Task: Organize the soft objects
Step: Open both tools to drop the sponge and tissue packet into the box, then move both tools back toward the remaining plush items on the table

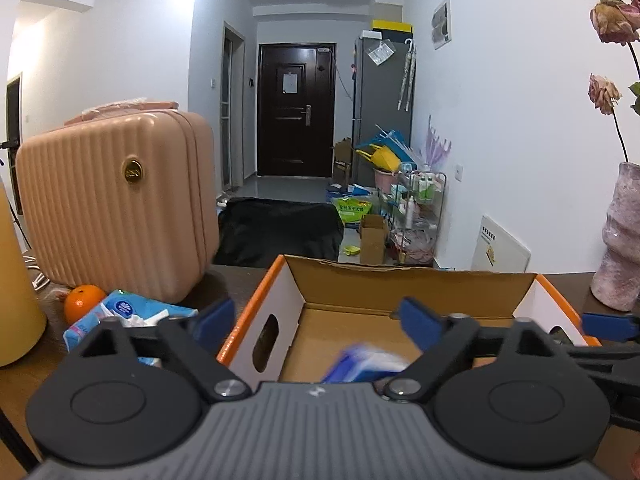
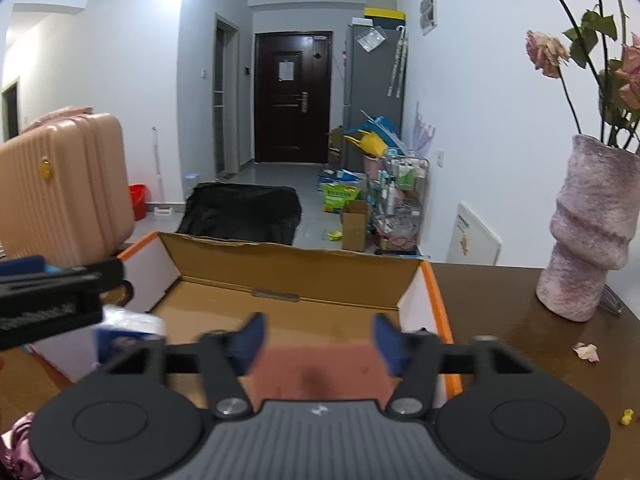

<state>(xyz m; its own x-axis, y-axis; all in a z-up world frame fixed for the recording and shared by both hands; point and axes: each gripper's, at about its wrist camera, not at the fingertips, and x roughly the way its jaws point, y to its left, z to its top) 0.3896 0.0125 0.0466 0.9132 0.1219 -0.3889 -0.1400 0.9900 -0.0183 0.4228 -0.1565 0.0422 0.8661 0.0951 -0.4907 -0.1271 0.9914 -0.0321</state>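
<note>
A: Left wrist view. What lies ahead of the left gripper (image 1: pixel 318 322)?

B: An open cardboard box (image 1: pixel 340 280) with orange edges stands on the dark desk (image 1: pixel 228 284). The gripper's blue-padded fingers (image 1: pixel 420 322) are spread wide and released; nothing is pressed between them. Below them, inside the box, a blue-and-white tissue pack (image 1: pixel 366 366) shows as a blur against the box floor.

A: And to the left of the box?

B: A second blue tissue pack (image 1: pixel 120 314) lies on the desk beside an orange (image 1: pixel 82 300), both in front of a ribbed pink suitcase (image 1: pixel 116 204). At the right edge stands a pink vase (image 1: pixel 620 244) holding dried roses (image 1: pixel 610 20).

A: Right wrist view. How does the right gripper (image 2: pixel 320 342) stand?

B: It is over the same box (image 2: pixel 296 268), its fingers (image 2: pixel 386 342) apart and gripping nothing. Between and below them lies a soft pink-brown object (image 2: pixel 316 368), blurred; what it is cannot be told. The left gripper (image 2: pixel 60 292) enters from the left edge, with the blurred tissue pack (image 2: pixel 128 330) just below it at the box's left wall.

A: Anything else on the desk?

B: The vase (image 2: pixel 588 236) stands well right of the box, and a fallen petal (image 2: pixel 586 350) lies on the desk nearer the camera.
</note>
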